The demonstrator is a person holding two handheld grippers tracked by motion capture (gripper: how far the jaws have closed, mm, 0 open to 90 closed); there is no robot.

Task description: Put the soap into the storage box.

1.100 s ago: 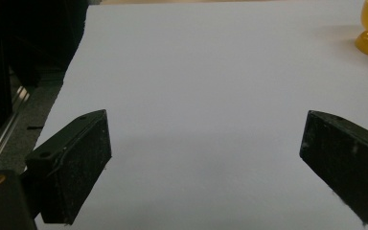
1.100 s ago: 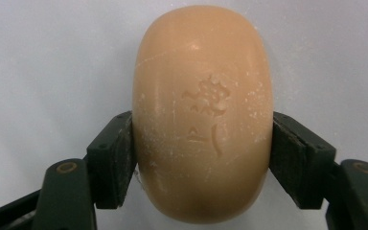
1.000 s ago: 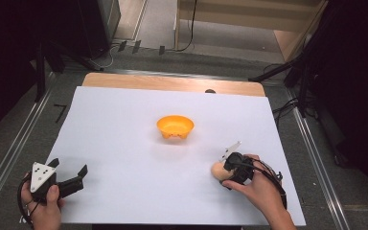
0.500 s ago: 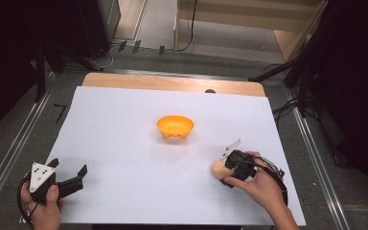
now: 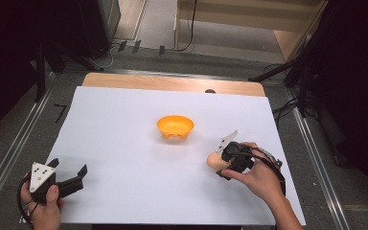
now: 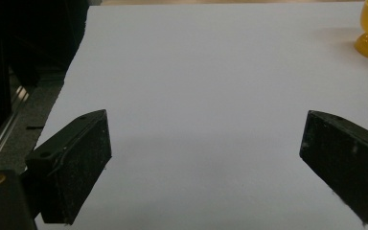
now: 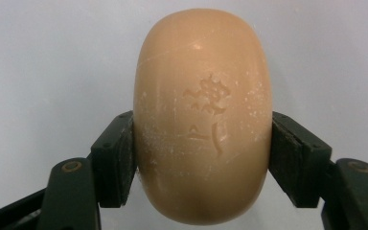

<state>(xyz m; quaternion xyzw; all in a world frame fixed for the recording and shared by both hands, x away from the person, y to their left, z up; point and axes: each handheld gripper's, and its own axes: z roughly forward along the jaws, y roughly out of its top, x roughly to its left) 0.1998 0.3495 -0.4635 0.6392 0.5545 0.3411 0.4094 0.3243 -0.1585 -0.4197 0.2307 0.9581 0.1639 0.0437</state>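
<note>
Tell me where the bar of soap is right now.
The bar of soap is clamped between the right gripper jaws, at the right of the high view over the white sheet, nearer the person than the orange bowl.

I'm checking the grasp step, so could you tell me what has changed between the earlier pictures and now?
The right gripper, shut on the bar of soap, has lifted a little off the white sheet, carrying the soap with it; the grip was already in place. The left gripper stayed open at the near left corner, and the orange bowl has not moved.
</note>
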